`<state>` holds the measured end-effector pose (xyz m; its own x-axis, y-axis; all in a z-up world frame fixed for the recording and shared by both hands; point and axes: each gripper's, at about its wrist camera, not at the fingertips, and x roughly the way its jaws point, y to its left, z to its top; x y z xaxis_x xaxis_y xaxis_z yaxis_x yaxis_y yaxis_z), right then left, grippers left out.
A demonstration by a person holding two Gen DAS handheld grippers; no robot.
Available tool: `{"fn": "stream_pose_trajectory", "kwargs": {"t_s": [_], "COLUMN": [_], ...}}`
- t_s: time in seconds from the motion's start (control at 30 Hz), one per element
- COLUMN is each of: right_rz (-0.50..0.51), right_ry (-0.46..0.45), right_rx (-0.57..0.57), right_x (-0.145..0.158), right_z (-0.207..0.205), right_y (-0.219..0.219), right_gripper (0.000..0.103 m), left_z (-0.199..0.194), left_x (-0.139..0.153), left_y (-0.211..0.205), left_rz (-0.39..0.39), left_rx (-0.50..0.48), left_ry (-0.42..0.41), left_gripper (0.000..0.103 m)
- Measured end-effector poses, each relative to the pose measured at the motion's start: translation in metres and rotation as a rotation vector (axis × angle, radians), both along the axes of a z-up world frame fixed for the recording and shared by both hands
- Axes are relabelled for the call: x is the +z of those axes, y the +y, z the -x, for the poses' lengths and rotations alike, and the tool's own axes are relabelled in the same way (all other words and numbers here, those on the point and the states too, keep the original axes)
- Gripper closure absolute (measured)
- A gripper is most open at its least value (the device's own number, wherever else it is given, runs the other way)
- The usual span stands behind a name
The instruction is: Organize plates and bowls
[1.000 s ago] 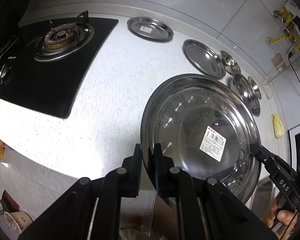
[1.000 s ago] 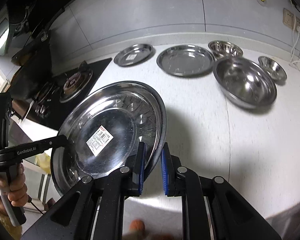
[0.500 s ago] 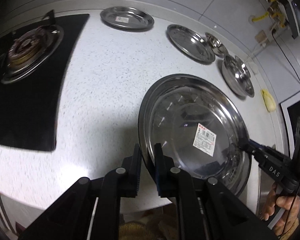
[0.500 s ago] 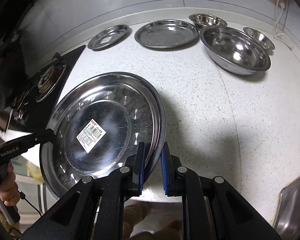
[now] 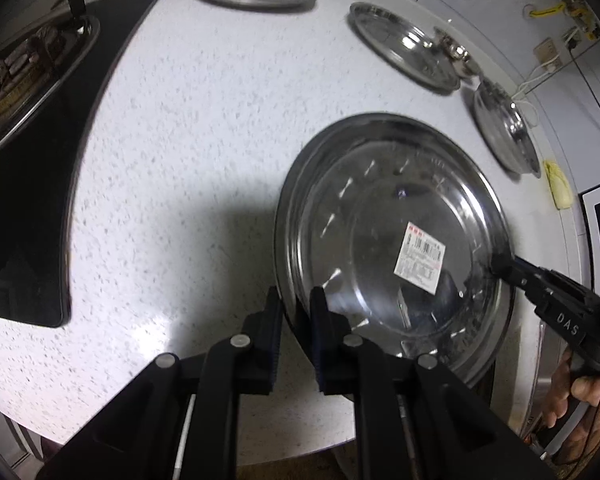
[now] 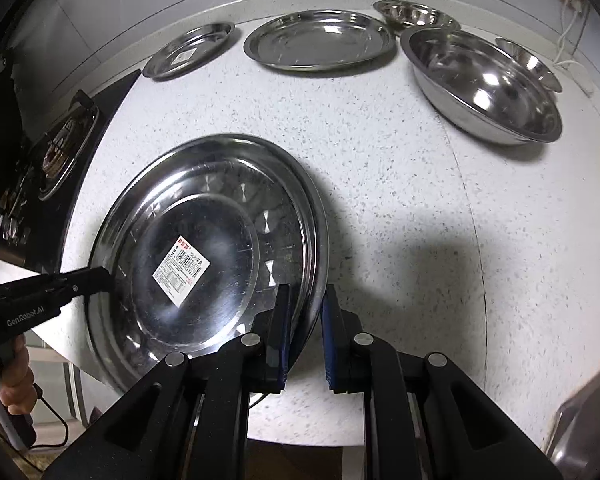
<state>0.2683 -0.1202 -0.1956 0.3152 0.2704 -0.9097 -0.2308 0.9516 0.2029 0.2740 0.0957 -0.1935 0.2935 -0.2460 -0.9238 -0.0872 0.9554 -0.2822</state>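
A large steel plate (image 5: 384, 236) with a white barcode sticker is held over the speckled counter (image 5: 204, 128), near its front edge. My left gripper (image 5: 296, 304) is shut on the plate's left rim. My right gripper (image 6: 304, 312) is shut on its right rim, and the plate also shows in the right wrist view (image 6: 204, 248). Each gripper's fingers show in the other view, clamped on the opposite rim. A small labelled plate (image 6: 188, 50), a medium plate (image 6: 320, 38), a large bowl (image 6: 480, 80) and two small bowls (image 6: 416, 14) stand along the back wall.
A black gas hob (image 5: 32, 120) lies on the left of the counter. A sink edge (image 6: 588, 432) shows at the lower right. A yellow item (image 5: 558, 184) lies on the counter's right side. Cables and sockets hang on the wall (image 5: 548, 56).
Both grippers have carried the large plate forward and down over the counter; the plate now lies flatter and closer to the surface. The grip has not changed.
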Motion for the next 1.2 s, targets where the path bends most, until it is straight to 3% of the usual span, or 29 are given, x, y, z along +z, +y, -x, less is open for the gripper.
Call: {"fn": "stream_pose_trajectory", "kwargs": {"t_s": [0.13, 0.23, 0.3, 0.33, 0.4, 0.47, 0.53, 0.63, 0.7, 0.83, 0.97, 1.2], "right_rz": [-0.025, -0.038, -0.012, -0.006, -0.029, -0.077, -0.118, -0.165, -0.182, -0.115, -0.093, -0.087], "right_ry": [0.021, 0.003, -0.038, -0.076, -0.145, -0.186, -0.214, -0.162, -0.070, 0.041, 0.129, 0.151], "right_rx": [0.031, 0.057, 0.068, 0.071, 0.075, 0.064, 0.061, 0.067, 0.082, 0.041, 0.008, 0.059], "right_x": [-0.005, 0.000, 0.009, 0.019, 0.043, 0.064, 0.084, 0.091, 0.081, 0.054, 0.026, 0.000], "right_z": [-0.006, -0.009, -0.013, -0.016, -0.030, -0.052, -0.090, -0.160, -0.206, -0.268, -0.297, -0.319], "right_y": [-0.008, -0.017, -0.024, -0.030, -0.043, -0.053, -0.056, -0.048, -0.039, -0.035, -0.035, -0.020], "right_gripper": [0.089, 0.086, 0.072, 0.070, 0.063, 0.051, 0.046, 0.045, 0.045, 0.045, 0.045, 0.046], "left_z": [0.002, 0.006, 0.008, 0.007, -0.004, -0.027, -0.071, -0.135, -0.182, -0.237, -0.263, -0.293], "left_x": [0.003, 0.008, 0.018, 0.030, 0.055, 0.075, 0.088, 0.085, 0.073, 0.045, 0.021, -0.002], "left_y": [0.000, 0.008, 0.014, 0.018, 0.022, 0.022, 0.016, 0.003, -0.006, -0.015, -0.016, -0.016], "left_rz": [-0.021, -0.046, -0.097, -0.143, -0.159, -0.073, 0.080, 0.161, 0.159, 0.156, 0.136, 0.151], "left_rx": [0.004, 0.006, 0.031, 0.042, 0.060, 0.074, 0.057, 0.057, 0.068, 0.101, 0.121, 0.135], "left_ry": [-0.015, -0.042, -0.071, -0.110, -0.183, -0.224, -0.226, -0.192, -0.151, -0.087, -0.047, -0.024], "left_gripper": [0.089, 0.081, 0.078, 0.078, 0.078, 0.075, 0.066, 0.062, 0.062, 0.062, 0.062, 0.064]}}
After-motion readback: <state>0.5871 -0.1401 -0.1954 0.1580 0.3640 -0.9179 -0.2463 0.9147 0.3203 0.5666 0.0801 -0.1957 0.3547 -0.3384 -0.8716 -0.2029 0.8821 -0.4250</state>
